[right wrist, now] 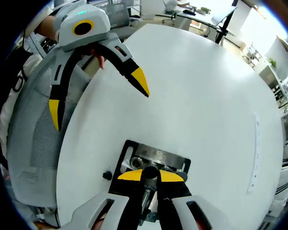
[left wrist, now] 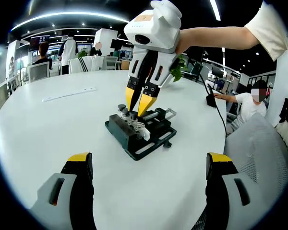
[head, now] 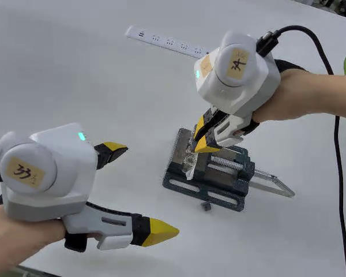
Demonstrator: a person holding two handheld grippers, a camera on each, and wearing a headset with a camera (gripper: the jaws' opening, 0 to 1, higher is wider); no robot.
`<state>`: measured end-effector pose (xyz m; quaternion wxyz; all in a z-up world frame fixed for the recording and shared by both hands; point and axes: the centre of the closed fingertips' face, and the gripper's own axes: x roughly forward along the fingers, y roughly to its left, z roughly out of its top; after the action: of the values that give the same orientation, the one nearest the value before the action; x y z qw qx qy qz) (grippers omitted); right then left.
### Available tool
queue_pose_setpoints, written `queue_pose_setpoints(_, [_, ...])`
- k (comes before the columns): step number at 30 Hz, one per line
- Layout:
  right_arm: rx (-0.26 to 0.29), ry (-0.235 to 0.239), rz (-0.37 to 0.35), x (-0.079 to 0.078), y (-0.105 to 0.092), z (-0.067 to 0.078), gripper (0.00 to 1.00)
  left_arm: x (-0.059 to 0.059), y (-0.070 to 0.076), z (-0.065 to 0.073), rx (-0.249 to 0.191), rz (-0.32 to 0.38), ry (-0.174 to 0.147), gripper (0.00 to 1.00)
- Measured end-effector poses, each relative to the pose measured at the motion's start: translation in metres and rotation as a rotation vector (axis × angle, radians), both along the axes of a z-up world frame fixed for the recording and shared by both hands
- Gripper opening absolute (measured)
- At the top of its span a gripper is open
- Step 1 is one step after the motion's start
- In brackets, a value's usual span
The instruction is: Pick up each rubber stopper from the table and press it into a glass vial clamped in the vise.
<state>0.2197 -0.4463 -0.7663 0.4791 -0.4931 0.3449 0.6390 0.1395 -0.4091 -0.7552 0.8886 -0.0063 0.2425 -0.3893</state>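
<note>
At the 8 o'clock edge of the table (head: 75, 75) in the head view, the left gripper (head: 137, 190) hangs idle, jaws spread wide and holding nothing. Toward the middle sits the vise (head: 219, 176) with glass vials (head: 190, 164) clamped in it. A loose stopper (head: 206, 205) lies on the table just off its 6 o'clock side. The right gripper (head: 200, 139) points down over the vials, jaws nearly closed on a dark stopper (right wrist: 150, 173). This looks like the pressing step. The next move probably calls for centring the stopper over a vial mouth and pushing straight down.
</note>
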Motion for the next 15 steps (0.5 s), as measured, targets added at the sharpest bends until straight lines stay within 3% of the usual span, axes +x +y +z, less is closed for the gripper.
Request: queue_pose_setpoints(15, [-0.045, 0.002, 0.028, 0.0006, 0.0013, -0.0013, 0.05, 0.0005, -0.0005, -0.0001, 0.006, -0.009, 0.004, 0.98])
